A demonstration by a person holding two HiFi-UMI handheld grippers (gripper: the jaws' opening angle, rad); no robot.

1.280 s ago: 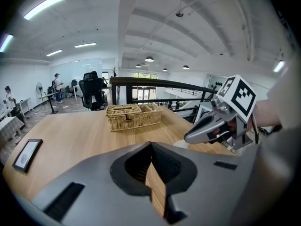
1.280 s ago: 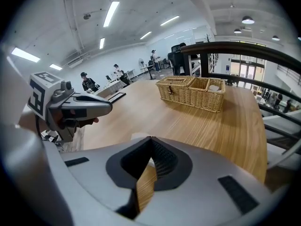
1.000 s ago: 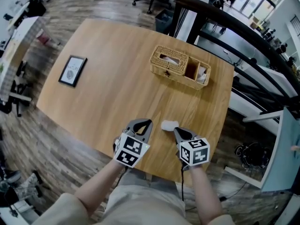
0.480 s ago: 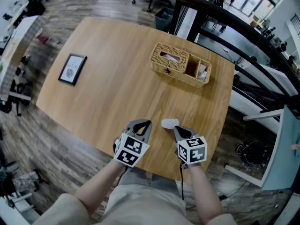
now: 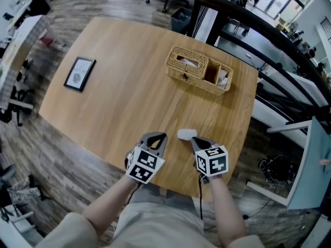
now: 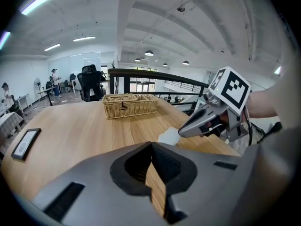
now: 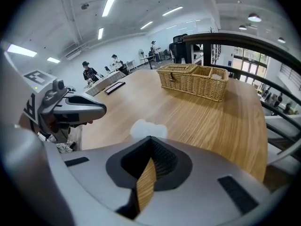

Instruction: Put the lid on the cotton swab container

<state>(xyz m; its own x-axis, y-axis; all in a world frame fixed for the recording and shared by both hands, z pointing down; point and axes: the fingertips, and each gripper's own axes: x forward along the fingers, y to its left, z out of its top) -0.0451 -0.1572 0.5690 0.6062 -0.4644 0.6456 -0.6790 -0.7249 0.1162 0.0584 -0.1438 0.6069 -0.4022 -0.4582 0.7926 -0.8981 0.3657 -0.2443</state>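
- One picture frame [image 5: 79, 74] is seen lying flat near the left edge of the wooden table [image 5: 129, 87], well apart from everything else and with no part in the task.
- The left gripper [image 5: 163, 135] is held low over the near edge of the table. Its jaws are pressed together at the tips and nothing is caught between them.
- A small white object [image 5: 186, 134] lies on the table between the two grippers, just beyond the tip of the right one. It is taken to belong to the cotton swab container, but whether it is the box, the lid, or both already joined cannot be told.
- The right gripper [image 5: 194, 140] is pointed at that white object from just beside it. Its jaws are likewise closed on nothing.
- A wicker basket [image 5: 199, 72] is set near the far right of the table, with something pale in its end compartment.
- No part of the task is judged to be under way: nothing is gripped or lifted, so picking up a lid and seating it would all be left to do.
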